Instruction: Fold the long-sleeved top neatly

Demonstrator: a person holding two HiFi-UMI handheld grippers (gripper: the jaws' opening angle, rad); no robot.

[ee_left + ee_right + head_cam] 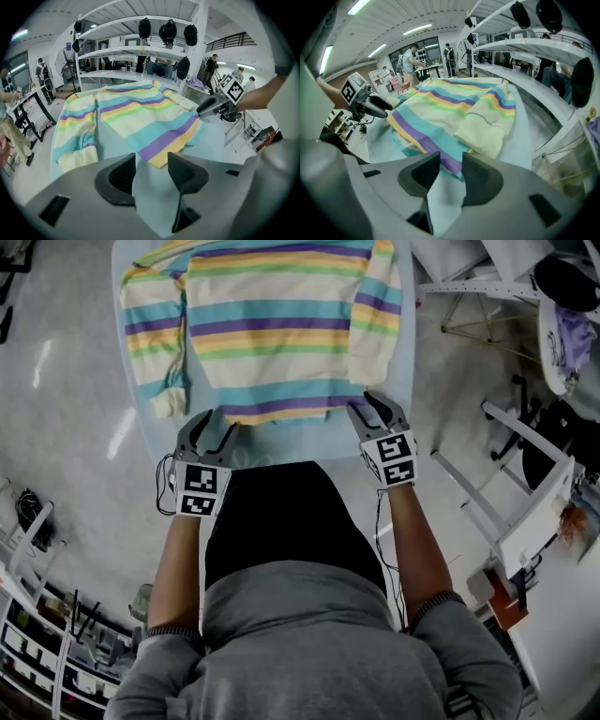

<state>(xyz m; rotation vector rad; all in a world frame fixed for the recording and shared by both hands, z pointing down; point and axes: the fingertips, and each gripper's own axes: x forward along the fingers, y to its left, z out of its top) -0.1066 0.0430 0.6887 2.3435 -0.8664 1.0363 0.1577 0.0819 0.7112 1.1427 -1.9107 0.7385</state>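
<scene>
Striped long-sleeved top lies spread flat on the light-blue tabletop, its hem toward the near edge.
The left gripper sits at the hem's left corner with its jaws apart and the corner just ahead of them. The right gripper is at the right corner, jaws apart, with the hem at their tips and unclamped.

Your top: soft knit cloth, matt, with a stitched hem.
Your counter: smooth pale-blue cover, matt.
Your left hand-held gripper and right hand-held gripper: grey matt plastic.
Floor: glossy, reflecting light.
</scene>
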